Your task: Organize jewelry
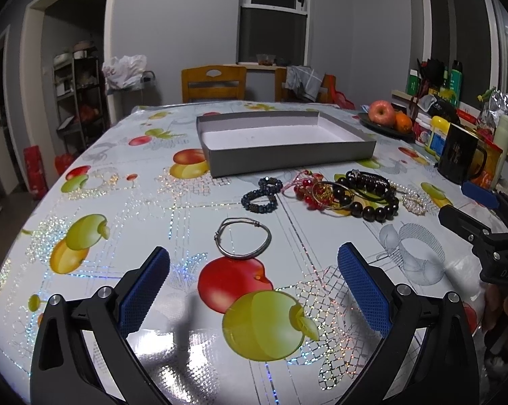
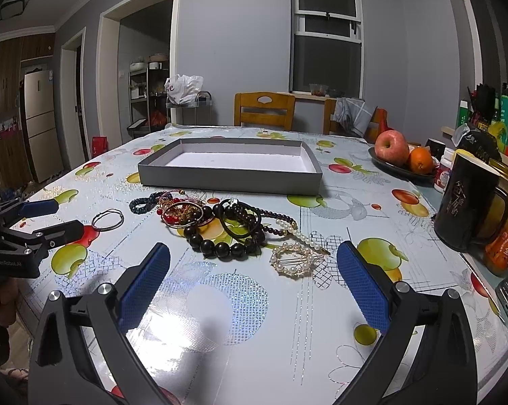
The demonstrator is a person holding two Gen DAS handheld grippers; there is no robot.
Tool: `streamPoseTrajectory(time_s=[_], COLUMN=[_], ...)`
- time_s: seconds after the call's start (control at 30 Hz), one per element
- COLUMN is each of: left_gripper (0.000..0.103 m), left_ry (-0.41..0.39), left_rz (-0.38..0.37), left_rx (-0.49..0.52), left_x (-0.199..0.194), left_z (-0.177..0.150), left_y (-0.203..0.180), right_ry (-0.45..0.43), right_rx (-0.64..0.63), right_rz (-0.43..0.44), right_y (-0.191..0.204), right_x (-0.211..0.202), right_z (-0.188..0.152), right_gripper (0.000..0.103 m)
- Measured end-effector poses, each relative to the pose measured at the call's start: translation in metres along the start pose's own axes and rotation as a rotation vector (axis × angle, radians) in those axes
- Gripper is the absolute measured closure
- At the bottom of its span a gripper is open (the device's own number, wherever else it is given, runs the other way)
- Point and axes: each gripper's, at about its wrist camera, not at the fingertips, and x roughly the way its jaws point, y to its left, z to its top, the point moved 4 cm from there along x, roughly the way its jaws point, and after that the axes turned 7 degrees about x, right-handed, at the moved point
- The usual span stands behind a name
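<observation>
A grey shallow box (image 1: 287, 153) with a white inside stands empty mid-table; it also shows in the right wrist view (image 2: 226, 175). A silver bangle (image 1: 243, 241) lies just ahead of my open, empty left gripper (image 1: 254, 263). Beyond it lie a dark blue bead bracelet (image 1: 261, 195), red beads (image 1: 304, 192) and a big black bead bracelet (image 1: 372, 202). My right gripper (image 2: 254, 261) is open and empty, short of the black beads (image 2: 225, 244) and a pearl hair clip (image 2: 292, 261). The silver bangle (image 2: 107, 218) lies left.
A black mug (image 2: 470, 202) and a jar stand at the right edge. A fruit plate with an apple (image 2: 392, 148) and an orange is behind. The right gripper shows in the left wrist view (image 1: 480, 212), the left one in the right wrist view (image 2: 48, 217). Wooden chairs stand beyond.
</observation>
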Motion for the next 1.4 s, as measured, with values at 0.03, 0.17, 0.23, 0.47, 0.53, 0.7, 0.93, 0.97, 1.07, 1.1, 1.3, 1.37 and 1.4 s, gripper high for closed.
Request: streamPoseTrajectory(time_s=[0.03,0.17,0.23,0.47,0.53,0.7,0.93,0.97,1.07,1.1,1.3,1.37,1.4], left_gripper=[0.004,0.004,0.004,0.004,0.004,0.004,0.005,0.006,0.008,0.009,0.027,0.027,0.027], left_ry=[0.005,0.027,0.039,0.087,0.102,0.115,0.202,0.209,0.237,0.241,0.320,0.335,0.344], left_rz=[-0.002,-0.009,-0.012,-0.038,-0.053,-0.062,-0.066,-0.054,-0.026,-0.027,-0.095,-0.096,-0.107], left_rx=[0.000,-0.001,-0.001,0.002,0.010,0.019,0.053,0.073,0.124,0.136,0.151,0.158,0.155], left_x=[0.000,0.002,0.003,0.009,0.010,0.011,0.013,0.015,0.025,0.028,0.044,0.052,0.056], left_z=[0.001,0.000,0.001,0.001,0.001,0.005,0.018,0.020,0.025,0.027,0.029,0.029,0.029], left_y=[0.000,0.000,0.000,0.001,0.000,-0.001,0.004,0.005,0.008,0.009,0.017,0.019,0.020], right_ry=[0.005,0.021,0.028,0.063,0.079,0.106,0.158,0.172,0.242,0.253,0.282,0.294,0.300], right_rx=[-0.001,0.002,0.003,0.005,0.011,0.035,0.035,0.035,0.012,0.003,0.009,-0.012,-0.028], right_rz=[0.001,0.005,0.004,0.003,0.009,0.018,0.027,0.032,0.041,0.047,0.111,0.114,0.108], right_y=[0.001,-0.001,-0.001,-0.001,-0.003,-0.007,-0.009,-0.009,-0.009,-0.009,-0.014,-0.016,-0.016], right_x=[0.000,0.003,0.003,0.006,0.008,0.011,0.010,0.010,0.016,0.016,0.012,0.015,0.018], right_z=[-0.001,0.002,0.001,0.004,0.005,0.006,0.011,0.012,0.014,0.016,0.033,0.038,0.040], right_gripper=[0.005,0.005,0.005,0.005,0.005,0.005,0.005,0.005,0.005,0.005,0.006,0.007,0.009])
